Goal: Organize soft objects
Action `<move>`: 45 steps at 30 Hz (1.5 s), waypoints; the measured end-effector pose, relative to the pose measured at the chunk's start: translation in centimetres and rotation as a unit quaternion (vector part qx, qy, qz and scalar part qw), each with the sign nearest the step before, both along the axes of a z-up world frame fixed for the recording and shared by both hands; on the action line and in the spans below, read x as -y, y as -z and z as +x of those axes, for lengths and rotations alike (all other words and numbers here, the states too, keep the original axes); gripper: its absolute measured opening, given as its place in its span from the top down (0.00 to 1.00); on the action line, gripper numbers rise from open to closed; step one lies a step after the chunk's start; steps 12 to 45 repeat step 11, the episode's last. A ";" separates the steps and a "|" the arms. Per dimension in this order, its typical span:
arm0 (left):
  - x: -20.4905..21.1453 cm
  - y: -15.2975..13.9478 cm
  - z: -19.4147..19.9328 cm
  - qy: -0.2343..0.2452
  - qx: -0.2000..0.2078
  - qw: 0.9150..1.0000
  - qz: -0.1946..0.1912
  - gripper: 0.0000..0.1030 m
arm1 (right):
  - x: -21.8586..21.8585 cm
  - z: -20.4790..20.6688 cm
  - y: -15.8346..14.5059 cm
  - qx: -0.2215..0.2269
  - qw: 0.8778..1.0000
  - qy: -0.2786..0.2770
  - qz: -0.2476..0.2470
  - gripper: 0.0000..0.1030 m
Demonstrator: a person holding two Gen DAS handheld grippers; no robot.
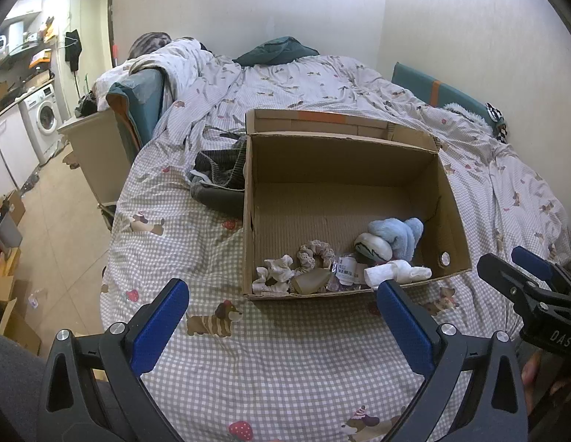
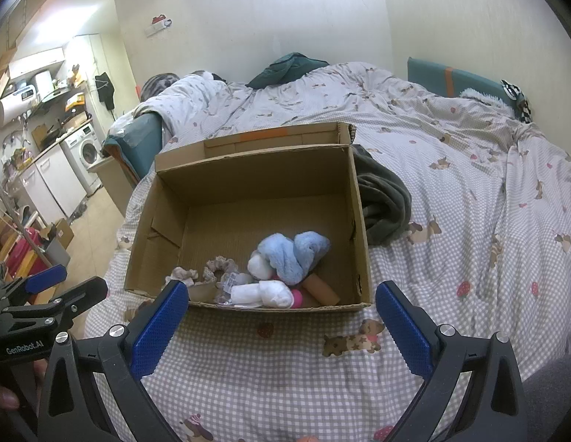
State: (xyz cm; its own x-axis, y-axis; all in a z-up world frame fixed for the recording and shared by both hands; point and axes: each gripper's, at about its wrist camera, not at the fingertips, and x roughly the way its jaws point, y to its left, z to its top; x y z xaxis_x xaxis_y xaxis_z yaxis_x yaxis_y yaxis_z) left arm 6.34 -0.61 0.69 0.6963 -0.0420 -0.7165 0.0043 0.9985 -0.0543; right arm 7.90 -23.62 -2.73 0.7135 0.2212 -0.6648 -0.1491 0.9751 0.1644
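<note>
Both jaws are held wide apart and empty: the left gripper [image 1: 281,316] and right gripper [image 2: 281,316] hover over the checked bedspread [image 1: 285,368]. At twelve o'clock, the cardboard box [image 2: 361,228] already holds scrunchies [image 1: 316,256], a blue plush [image 2: 291,254] and rolled socks [image 2: 263,294]. Only dark clothing [image 2: 385,202] beside the box appears left, by judgement.

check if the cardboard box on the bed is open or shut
Open. The cardboard box has its flaps folded back, and its inside shows from above: a blue plush item, scrunchies and a white roll lie on the bottom.
</note>
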 end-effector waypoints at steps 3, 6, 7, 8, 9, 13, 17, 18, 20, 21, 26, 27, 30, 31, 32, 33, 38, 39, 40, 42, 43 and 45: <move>0.0 0.0 0.0 0.000 0.000 1.000 0.000 0.01 | 0.0 0.0 0.0 0.000 1.000 0.000 0.000 0.00; -0.1 0.1 0.0 -0.003 -0.002 1.000 -0.001 0.01 | 0.0 0.0 0.0 0.001 1.000 0.000 0.000 0.00; -0.1 0.2 -0.1 -0.003 -0.002 1.000 -0.003 0.01 | 0.0 0.0 -0.1 0.002 1.000 0.000 0.001 0.00; -0.1 0.2 -0.1 -0.002 -0.001 1.000 -0.003 0.01 | 0.0 0.0 -0.1 0.002 1.000 -0.001 0.001 0.00; -0.1 0.3 -0.1 -0.002 0.000 1.000 -0.004 0.01 | -0.1 0.0 -0.2 0.003 1.000 -0.001 0.001 0.00; 0.0 0.5 -0.2 0.002 -0.002 1.000 -0.003 0.01 | -0.2 0.1 -0.2 0.003 1.000 -0.003 0.002 0.00; 0.0 0.5 -0.2 0.002 -0.002 1.000 -0.003 0.01 | -0.2 0.1 -0.2 0.003 1.000 -0.003 0.002 0.00; 0.0 0.5 -0.2 0.002 -0.002 1.000 -0.003 0.01 | -0.2 0.1 -0.2 0.003 1.000 -0.003 0.002 0.00; 0.0 0.5 -0.2 0.002 -0.002 1.000 -0.003 0.01 | -0.2 0.1 -0.2 0.003 1.000 -0.003 0.002 0.00; 0.0 0.5 -0.2 0.002 -0.002 1.000 -0.003 0.01 | -0.2 0.1 -0.2 0.003 1.000 -0.003 0.002 0.00; 0.0 0.5 -0.2 0.002 -0.002 1.000 -0.003 0.01 | -0.2 0.1 -0.2 0.003 1.000 -0.003 0.002 0.00; 0.0 0.5 -0.2 0.002 -0.002 1.000 -0.003 0.01 | -0.2 0.1 -0.2 0.003 1.000 -0.003 0.002 0.00; 0.0 0.5 -0.2 0.002 -0.002 1.000 -0.003 0.01 | -0.2 0.1 -0.2 0.003 1.000 -0.003 0.002 0.00; 0.0 0.5 -0.2 0.002 -0.002 1.000 -0.003 0.01 | -0.2 0.1 -0.2 0.003 1.000 -0.003 0.002 0.00; 0.0 0.5 -0.2 0.002 -0.002 1.000 -0.003 0.01 | -0.2 0.1 -0.2 0.003 1.000 -0.003 0.002 0.00; 0.0 0.5 -0.2 0.002 -0.002 1.000 -0.003 0.01 | -0.2 0.1 -0.2 0.003 1.000 -0.003 0.002 0.00; 0.0 0.5 -0.2 0.002 -0.002 1.000 -0.003 0.01 | -0.2 0.1 -0.2 0.003 1.000 -0.003 0.002 0.00; 0.0 0.5 -0.2 0.002 -0.002 1.000 -0.003 0.01 | -0.2 0.1 -0.2 0.003 1.000 -0.003 0.002 0.00; 0.0 0.5 -0.2 0.002 -0.002 1.000 -0.003 0.01 | -0.2 0.1 -0.2 0.003 1.000 -0.003 0.002 0.00; 0.0 0.5 -0.2 0.002 -0.002 1.000 -0.003 0.01 | -0.2 0.1 -0.2 0.003 1.000 -0.003 0.002 0.00; 0.0 0.5 -0.2 0.002 -0.002 1.000 -0.003 0.01 | -0.2 0.1 -0.2 0.003 1.000 -0.003 0.002 0.00; 0.0 0.5 -0.2 0.002 -0.002 1.000 -0.003 0.01 | -0.2 0.1 -0.2 0.003 1.000 -0.003 0.002 0.00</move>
